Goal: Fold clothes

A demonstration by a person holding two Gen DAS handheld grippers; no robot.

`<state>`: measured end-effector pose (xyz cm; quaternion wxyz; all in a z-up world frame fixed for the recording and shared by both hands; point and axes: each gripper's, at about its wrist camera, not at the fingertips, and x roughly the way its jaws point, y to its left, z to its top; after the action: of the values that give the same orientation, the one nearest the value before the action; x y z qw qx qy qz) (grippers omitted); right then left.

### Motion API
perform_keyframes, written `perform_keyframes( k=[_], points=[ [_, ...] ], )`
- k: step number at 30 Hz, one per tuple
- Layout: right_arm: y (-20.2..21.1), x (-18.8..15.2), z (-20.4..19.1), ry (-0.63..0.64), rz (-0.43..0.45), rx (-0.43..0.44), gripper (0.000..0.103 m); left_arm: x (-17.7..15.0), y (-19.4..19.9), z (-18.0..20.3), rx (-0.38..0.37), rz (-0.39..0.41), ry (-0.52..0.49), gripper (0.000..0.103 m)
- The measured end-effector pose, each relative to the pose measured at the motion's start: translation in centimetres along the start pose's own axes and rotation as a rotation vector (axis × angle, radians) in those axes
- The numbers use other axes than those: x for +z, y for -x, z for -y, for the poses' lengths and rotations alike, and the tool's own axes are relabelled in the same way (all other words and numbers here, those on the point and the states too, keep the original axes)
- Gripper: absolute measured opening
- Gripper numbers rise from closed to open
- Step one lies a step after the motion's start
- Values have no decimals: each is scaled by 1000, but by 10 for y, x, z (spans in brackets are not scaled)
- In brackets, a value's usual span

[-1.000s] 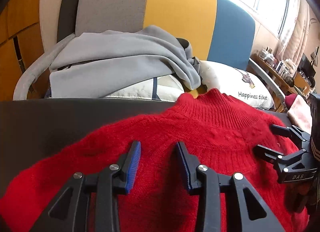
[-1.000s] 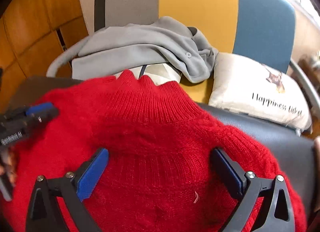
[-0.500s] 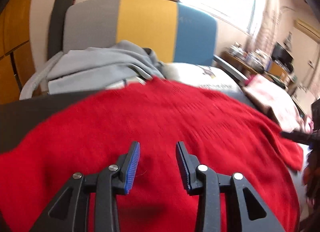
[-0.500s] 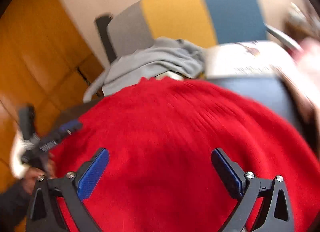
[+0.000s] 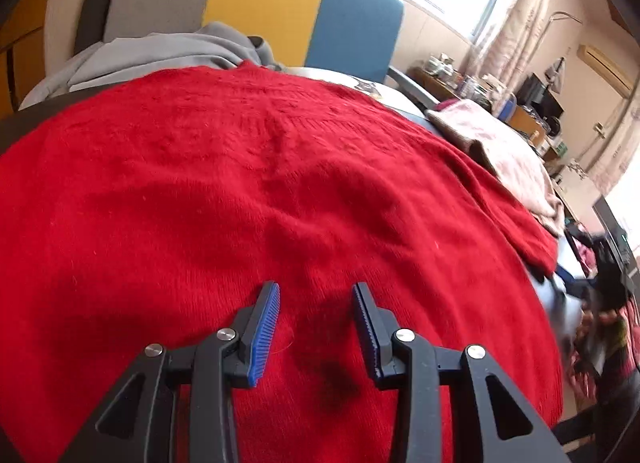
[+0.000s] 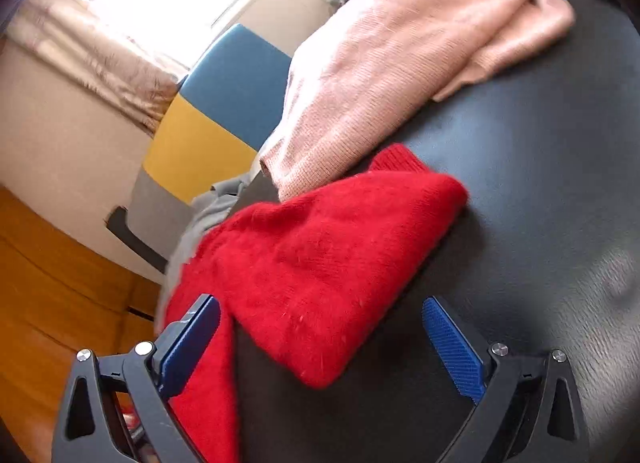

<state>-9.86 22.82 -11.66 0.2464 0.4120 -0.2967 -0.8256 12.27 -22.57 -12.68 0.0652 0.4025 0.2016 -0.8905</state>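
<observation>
Left wrist view: fuzzy red knit sweater spread flat, fills frame centre. Left gripper at bottom, jaws part-open w/ nothing between.

Right wrist view: sweater sleeve bottom-centre on black leathery surface; ribbed pink knit upper right. Right gripper jaws wide, empty.

A red sweater and pink sweater lie on the black table.

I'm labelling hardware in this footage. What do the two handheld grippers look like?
Both look alike. The left gripper has black plastic arms with triangular cut-outs, round silver screw heads at the pivots, and two fingers faced with ribbed blue pads. The right gripper shows the same black frame, silver screws and textured blue pads. No cables, markings or sleeves are visible.
</observation>
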Motion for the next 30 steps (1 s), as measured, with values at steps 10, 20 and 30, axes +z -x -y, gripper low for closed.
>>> perform_keyframes(
  k=[10, 20, 30],
  points=[
    [-29, 5, 21, -130, 1, -53, 9, -11, 13, 9, -1, -50, -158, 37],
    [-23, 6, 18, -160, 50, -28, 12, -16, 42, -3, -36, 10, -119, 36],
    [-64, 28, -106, -5, 17, 217, 12, 9, 39, -22, -88, 30, 29, 37]
  ],
)
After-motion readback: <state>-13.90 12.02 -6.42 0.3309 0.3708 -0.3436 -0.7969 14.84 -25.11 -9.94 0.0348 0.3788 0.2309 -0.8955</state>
